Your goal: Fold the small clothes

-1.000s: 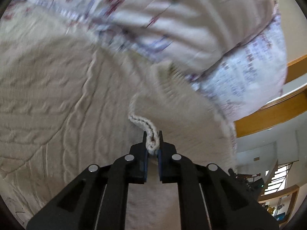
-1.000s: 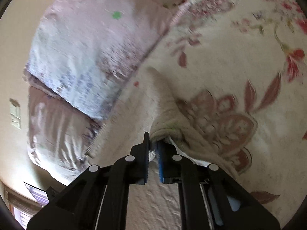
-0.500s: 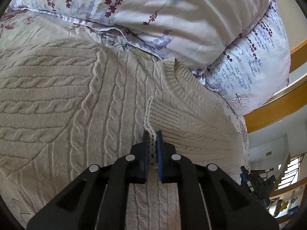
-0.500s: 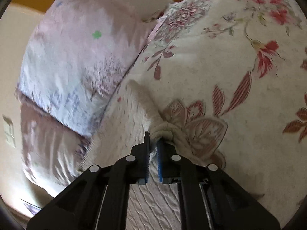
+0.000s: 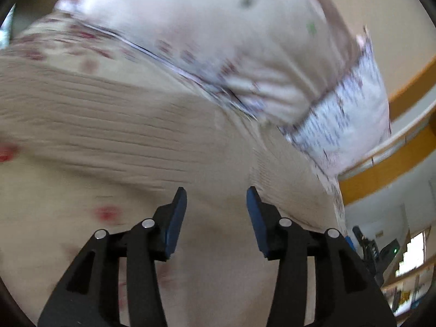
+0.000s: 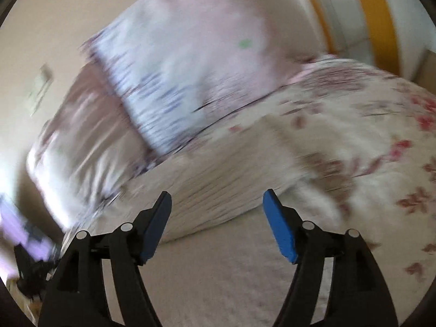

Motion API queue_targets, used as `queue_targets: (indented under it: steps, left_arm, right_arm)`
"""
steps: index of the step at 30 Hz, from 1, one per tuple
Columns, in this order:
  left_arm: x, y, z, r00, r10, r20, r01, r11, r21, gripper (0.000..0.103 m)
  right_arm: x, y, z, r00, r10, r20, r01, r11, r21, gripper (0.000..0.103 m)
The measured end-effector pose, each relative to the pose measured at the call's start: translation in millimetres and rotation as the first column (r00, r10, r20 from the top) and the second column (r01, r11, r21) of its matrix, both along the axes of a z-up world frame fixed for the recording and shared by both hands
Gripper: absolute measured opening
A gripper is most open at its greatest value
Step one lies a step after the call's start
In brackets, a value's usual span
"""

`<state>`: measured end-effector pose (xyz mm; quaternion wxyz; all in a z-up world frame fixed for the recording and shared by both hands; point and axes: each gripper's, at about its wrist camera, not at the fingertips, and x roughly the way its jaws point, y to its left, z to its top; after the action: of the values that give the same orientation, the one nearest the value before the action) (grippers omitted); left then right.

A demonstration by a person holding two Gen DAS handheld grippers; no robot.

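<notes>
A cream cable-knit sweater (image 5: 130, 125) lies spread on the flowered bedspread, blurred by motion. My left gripper (image 5: 216, 193) hangs above its near part, jaws opening, nothing between the blue pads. In the right wrist view the sweater (image 6: 218, 190) shows as a folded cream slab ahead of my right gripper (image 6: 216, 194). Its jaws are opening too, wide apart, with no cloth held between them.
Flowered pillows (image 5: 223, 41) are piled at the head of the bed beyond the sweater, and the pillows (image 6: 185, 62) lean against a beige wall. The flowered bedspread (image 6: 368, 141) stretches to the right. A wooden rail (image 5: 395, 163) and a stairwell lie off the bed's right side.
Both grippers were shut on edges of the sweater and have let go; their jaws now stand apart. Both hands have pulled back and up from the cloth, and the views are blurred.
</notes>
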<state>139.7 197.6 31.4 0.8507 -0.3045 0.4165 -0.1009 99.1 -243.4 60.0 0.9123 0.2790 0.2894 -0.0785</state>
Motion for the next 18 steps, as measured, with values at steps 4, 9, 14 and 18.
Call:
queue_targets:
  steps: [4,9,14,18]
  left_arm:
    - [-31,63,-3,0.981,0.192,-0.02,-0.192,0.981,-0.01,0.049]
    - [-43,111,-20,0.931,0.356,-0.083,-0.362,0.929,-0.076,0.049]
    - [-40,138,-33,0.887,0.446,-0.119,-0.461,0.874,-0.153,0.046]
    - [-35,154,-39,0.85,0.51,-0.133,-0.527,0.821,-0.219,0.046]
  right_arm:
    - [15,24,-16,0.988,0.155,-0.006,-0.154,0.986,0.058,0.071]
    - [24,43,-30,0.967,0.252,-0.031,-0.249,0.964,0.093,0.071]
    - [20,42,-31,0.963,0.268,-0.025,-0.265,0.959,0.099,0.071]
    - [21,37,-35,0.964,0.263,-0.028,-0.257,0.958,0.127,0.071]
